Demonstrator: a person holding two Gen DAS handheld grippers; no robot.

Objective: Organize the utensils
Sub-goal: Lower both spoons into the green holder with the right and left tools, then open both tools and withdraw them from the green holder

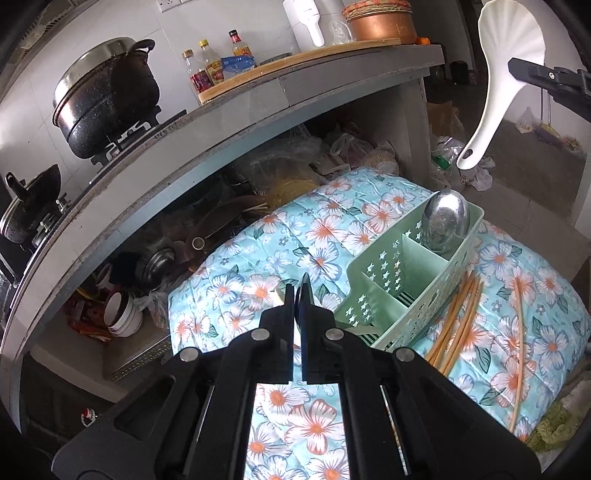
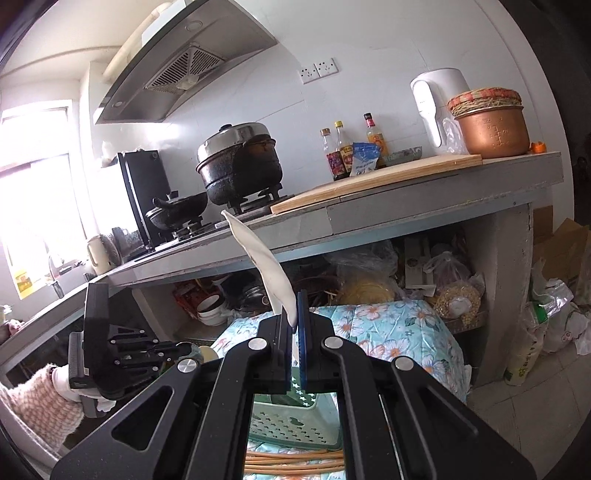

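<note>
A pale green divided caddy [image 1: 406,280] stands on a floral cloth [image 1: 314,236]. A metal spoon [image 1: 445,218] stands bowl up in its far compartment. Several chopsticks [image 1: 458,325] lie on the cloth to the right of the caddy. My left gripper [image 1: 297,295] hovers just left of the caddy, shut, and I see nothing between its fingers. High at the upper right, my right gripper [image 1: 532,74] is shut on a white rice paddle [image 1: 509,55]. The right wrist view shows the paddle [image 2: 266,266] edge-on in the right gripper [image 2: 295,321], above the caddy [image 2: 295,424], with the left gripper [image 2: 183,349] at lower left.
Behind the cloth runs a grey counter [image 1: 332,74] with a black pot [image 1: 107,96] on a stove, bottles [image 1: 214,62] and a copper pot [image 1: 384,22]. Bowls [image 1: 122,314] and bags crowd the space under it. A knitted sleeve [image 2: 37,406] shows behind the left gripper.
</note>
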